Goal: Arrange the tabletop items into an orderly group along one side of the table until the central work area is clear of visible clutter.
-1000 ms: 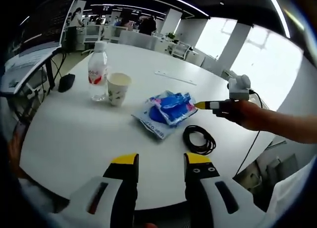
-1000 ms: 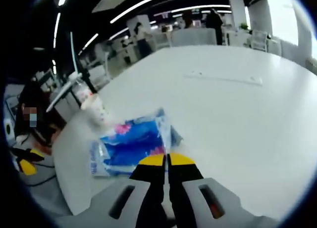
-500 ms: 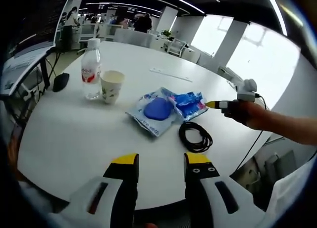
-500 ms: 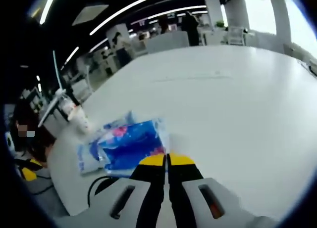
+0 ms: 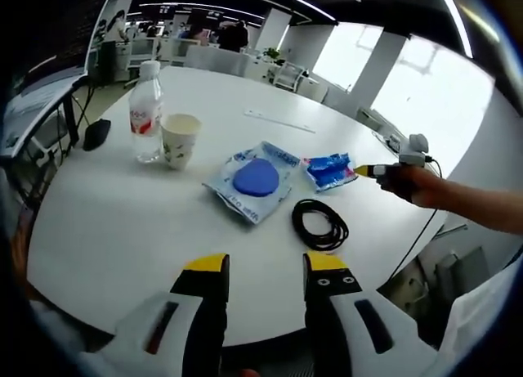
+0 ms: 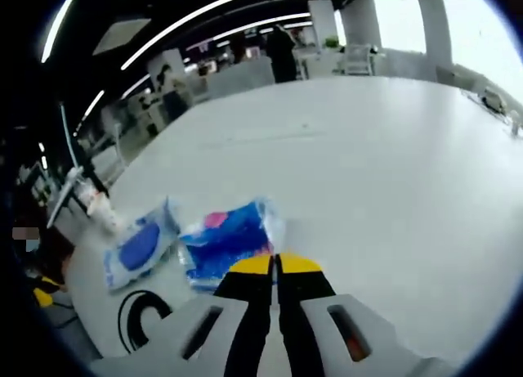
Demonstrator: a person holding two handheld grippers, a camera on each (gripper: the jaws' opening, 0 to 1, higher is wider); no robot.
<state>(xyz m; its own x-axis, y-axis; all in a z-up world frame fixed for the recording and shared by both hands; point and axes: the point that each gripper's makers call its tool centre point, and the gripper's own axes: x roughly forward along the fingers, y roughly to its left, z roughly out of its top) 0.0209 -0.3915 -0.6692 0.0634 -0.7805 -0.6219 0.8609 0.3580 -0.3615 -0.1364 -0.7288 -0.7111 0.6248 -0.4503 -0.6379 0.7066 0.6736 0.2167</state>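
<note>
Pinching a crinkly blue plastic packet (image 6: pixel 230 243) in my right gripper (image 6: pixel 276 265), jaws closed on its edge, I see a glossy pouch (image 5: pixel 252 181) and coiled black cable (image 5: pixel 319 226) nearby. My left gripper (image 5: pixel 265 267) hangs parted, holding nothing, above the smooth white round table (image 5: pixel 122 222) in an open office.

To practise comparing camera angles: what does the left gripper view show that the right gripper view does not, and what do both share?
Left gripper view alone: the paper cup, a black mouse, the open left gripper, and the hand carrying the right gripper. Right gripper view alone: that gripper's jaws close up, shut on the small blue packet. Shared: the white table, the larger packet with the blue disc, the coiled black cable and the water bottle.
</note>
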